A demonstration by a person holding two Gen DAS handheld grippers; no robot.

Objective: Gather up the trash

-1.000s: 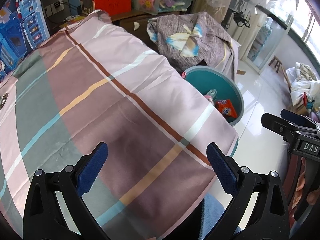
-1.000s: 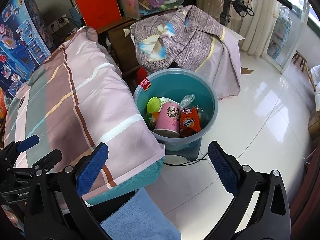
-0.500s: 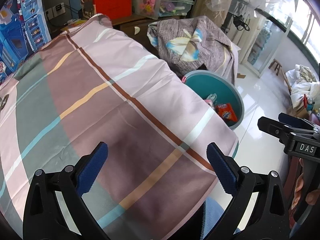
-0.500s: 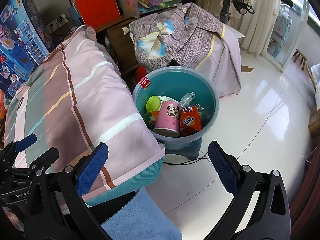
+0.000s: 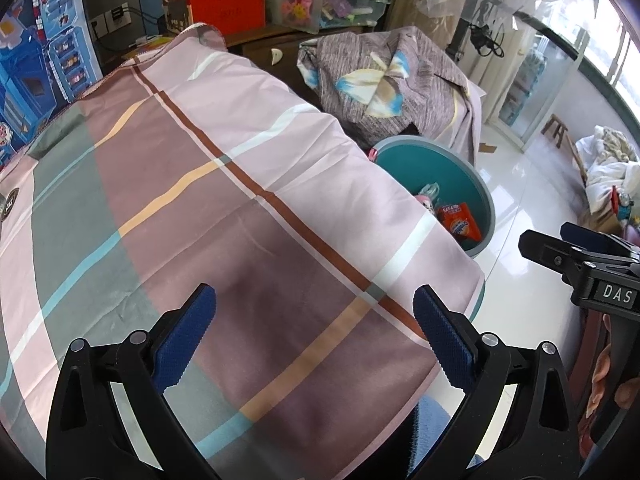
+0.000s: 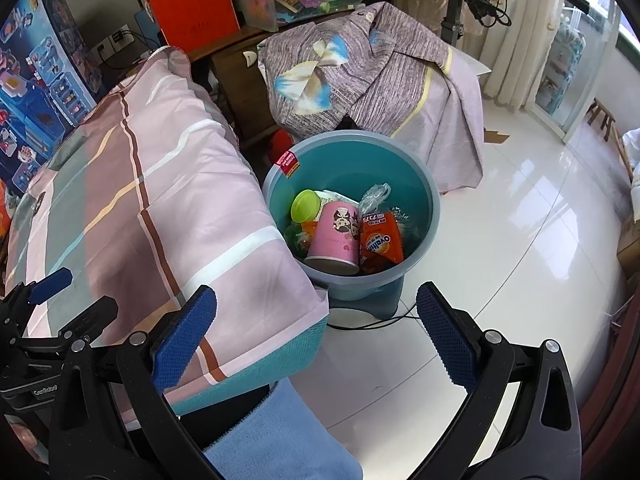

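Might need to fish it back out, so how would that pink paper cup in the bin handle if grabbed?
The pink paper cup probably weighs little and would crush under a firm squeeze. Lying on its side atop loose wrappers, it may roll or slip deeper when nudged.

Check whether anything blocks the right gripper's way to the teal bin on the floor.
Nothing visible does. The right gripper is open and empty, and the bin sits ahead with its mouth uncovered. The cloth-covered table's corner only borders the path on the left.
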